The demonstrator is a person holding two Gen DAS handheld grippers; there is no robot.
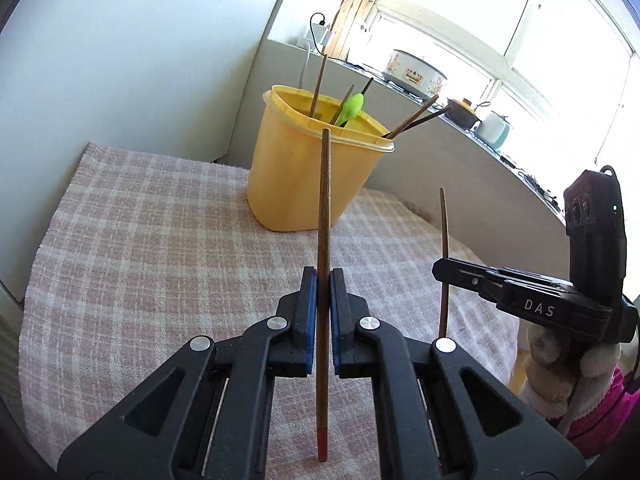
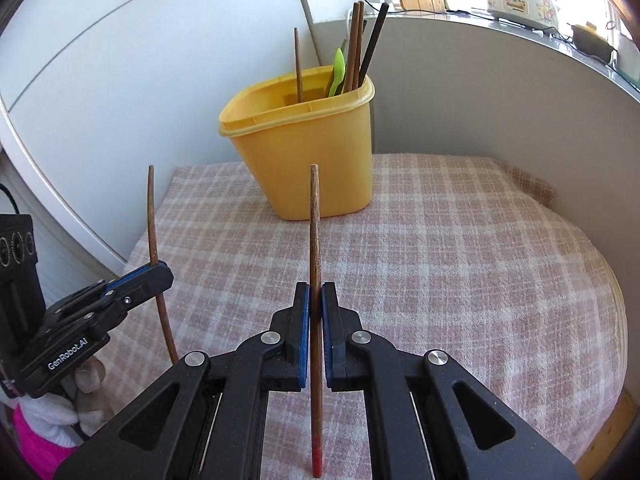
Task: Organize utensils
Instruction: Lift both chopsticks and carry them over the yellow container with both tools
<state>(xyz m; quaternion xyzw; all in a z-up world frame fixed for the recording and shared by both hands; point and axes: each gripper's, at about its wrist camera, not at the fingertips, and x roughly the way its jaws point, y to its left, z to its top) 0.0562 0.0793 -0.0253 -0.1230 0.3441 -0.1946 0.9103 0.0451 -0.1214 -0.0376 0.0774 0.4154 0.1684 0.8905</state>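
Each claw, left [image 1: 323,280] and right [image 2: 315,292], clamps one upright chopstick [image 1: 325,200], [image 2: 314,216]. The yellow tub [image 1: 296,168] stands at the cloth's [image 1: 140,240] far edge; tilt each tip over its rim before releasing.

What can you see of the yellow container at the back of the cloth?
The yellow container looks like plastic: tapered walls, a rolled rim of paler yellow, no lid. It stands upright on the pink checked cloth, close to the grey wall. Several brown chopsticks, one black chopstick and a green plastic utensil lean inside it, ends sticking out above the rim. Neither tool touches it; each holds its own chopstick short of it.
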